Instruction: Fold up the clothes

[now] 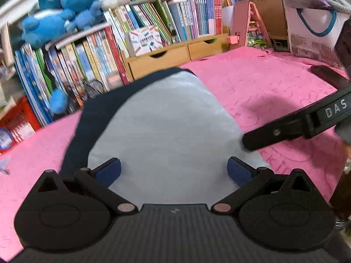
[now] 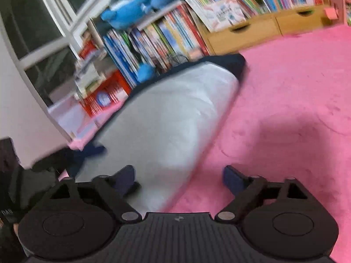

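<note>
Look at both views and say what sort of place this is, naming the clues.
Probably a child's bedroom or playroom at home: rows of children's books, blue plush toys on top of them, and a pink blanket spread as the surface where the grey garment lies.

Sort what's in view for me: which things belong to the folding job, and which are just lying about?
Job:
- garment, grey with navy edge
- pink cover under it
- left hand-held gripper, open
- right hand-held gripper, open

Lying about:
- books
- blue plush toys
- wooden drawers
- white bag
</note>
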Demonstrator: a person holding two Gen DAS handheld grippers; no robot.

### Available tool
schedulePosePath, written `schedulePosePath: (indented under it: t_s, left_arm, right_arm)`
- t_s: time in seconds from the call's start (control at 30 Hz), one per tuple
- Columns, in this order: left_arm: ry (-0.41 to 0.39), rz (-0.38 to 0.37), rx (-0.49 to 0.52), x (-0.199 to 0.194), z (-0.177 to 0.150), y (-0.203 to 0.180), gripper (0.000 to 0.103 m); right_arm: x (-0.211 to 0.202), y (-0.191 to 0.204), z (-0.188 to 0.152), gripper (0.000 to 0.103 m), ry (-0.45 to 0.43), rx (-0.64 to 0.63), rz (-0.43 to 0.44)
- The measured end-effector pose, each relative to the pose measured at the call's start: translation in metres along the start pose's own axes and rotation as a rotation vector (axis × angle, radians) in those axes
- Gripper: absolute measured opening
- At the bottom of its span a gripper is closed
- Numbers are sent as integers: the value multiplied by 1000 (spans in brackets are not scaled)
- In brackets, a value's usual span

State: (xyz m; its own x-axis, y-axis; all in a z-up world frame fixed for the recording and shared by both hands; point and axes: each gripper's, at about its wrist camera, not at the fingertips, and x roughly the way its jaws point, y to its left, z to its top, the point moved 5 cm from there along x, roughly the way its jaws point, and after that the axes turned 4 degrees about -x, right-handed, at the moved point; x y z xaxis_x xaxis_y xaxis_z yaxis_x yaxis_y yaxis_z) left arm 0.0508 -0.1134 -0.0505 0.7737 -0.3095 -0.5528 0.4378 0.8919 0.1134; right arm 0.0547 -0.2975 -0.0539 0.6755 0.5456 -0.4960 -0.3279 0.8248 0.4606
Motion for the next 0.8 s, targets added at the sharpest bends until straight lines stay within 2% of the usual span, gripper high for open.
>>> schedulePosePath:
  t_s: [0.1,0.17,0.23,0.27,0.33,0.43,0.5,0.67,0.73,0.77,0.8]
  left_arm:
    - [29,-54,-47,7,-7,9,103]
    - [33,-66,-53,9,-8,11,103]
    - [37,-77,-59,10,-9,13,103]
    - [39,-83,-64,10,-10,14,103]
    - [46,-93,-73,10,-11,15,103]
    - [54,-96,-82,9,-11,16,103]
    - [59,-98,-87,10,-10,18,103]
    - [60,-103,-91,10,-10,19,103]
    - [62,-107,-91,10,-10,19,103]
    - [63,-109,-92,10,-10,19,103]
    - [63,-112,-92,10,-10,19,103]
  right_arm:
    - [22,-1,9,88,-15,97,64]
    - [34,-10,20,79,-32,162,38]
    - [41,-27,33,43,-31,218,-47]
    - [45,-39,40,40,-32,273,-63]
    - [52,-63,51,33,-31,400,-27]
    - [68,-84,74,33,-11,459,-23]
    - [79,-88,90,33,-18,414,-58]
    - [100,-110,119,33,-70,423,-121]
    - [108,-119,134,30,-116,355,-203]
    - [106,-127,141,24,-140,351,-269]
    - [104,-136,148,23,-164,346,-335]
